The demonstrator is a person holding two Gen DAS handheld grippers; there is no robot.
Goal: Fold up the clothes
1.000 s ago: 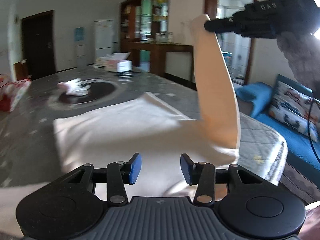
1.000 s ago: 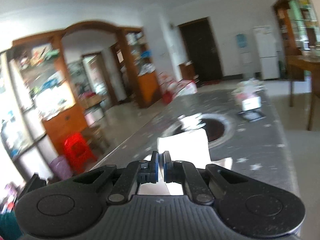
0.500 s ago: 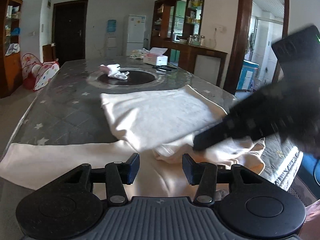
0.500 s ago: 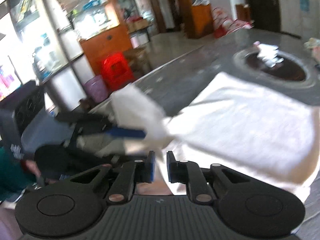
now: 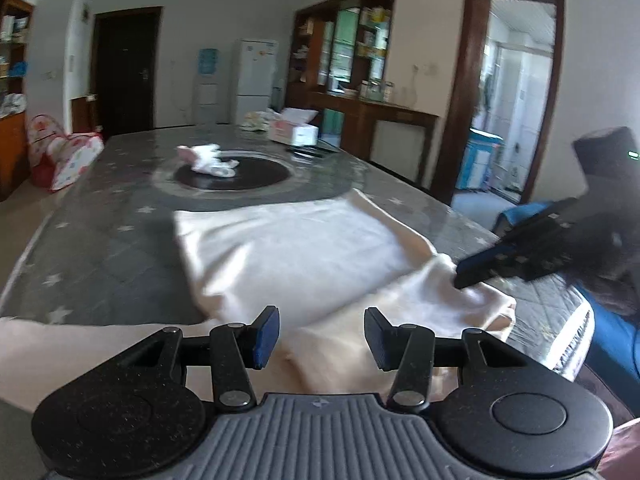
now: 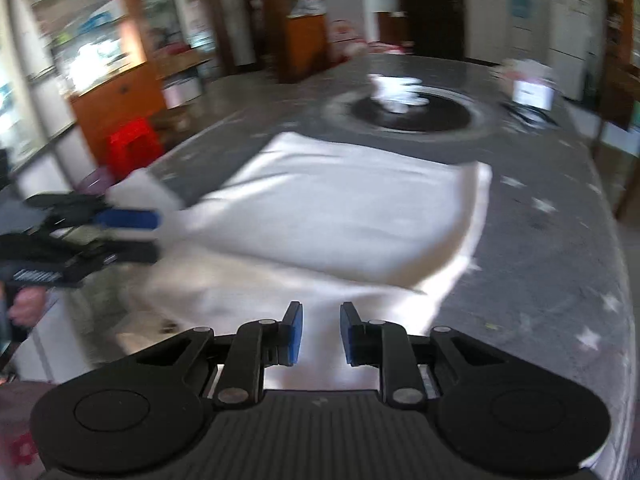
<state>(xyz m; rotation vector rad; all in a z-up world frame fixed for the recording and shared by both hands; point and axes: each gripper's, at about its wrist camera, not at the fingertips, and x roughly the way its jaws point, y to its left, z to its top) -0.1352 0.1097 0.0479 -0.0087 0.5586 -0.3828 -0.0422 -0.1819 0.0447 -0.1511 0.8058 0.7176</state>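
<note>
- The garment [image 5: 288, 248] lies cream and flat on the tabletop [image 5: 100, 232] at its near end, the body a broad panel reaching toward the dark round inset [image 5: 232, 176] in the middle.
- One sleeve [image 5: 420, 300] is laid across the near part of the body; the other sleeve [image 5: 80, 344] runs out along the near edge to the left, its long axis crosswise to both my jaws.
- My left jaws [image 5: 318, 336] are spread and hold nothing, hovering just over the near hem; they are the nearer to that outstretched sleeve.
- My right jaws [image 6: 320, 334] are parted with nothing between them, over the near right corner of the cloth.
- The surface is grey, glossy, starred; a small crumpled cloth [image 5: 208, 160] sits on the inset, a tissue box [image 5: 294, 130] farther off.
- Beyond are cabinets, a fridge and a dark door.
</note>
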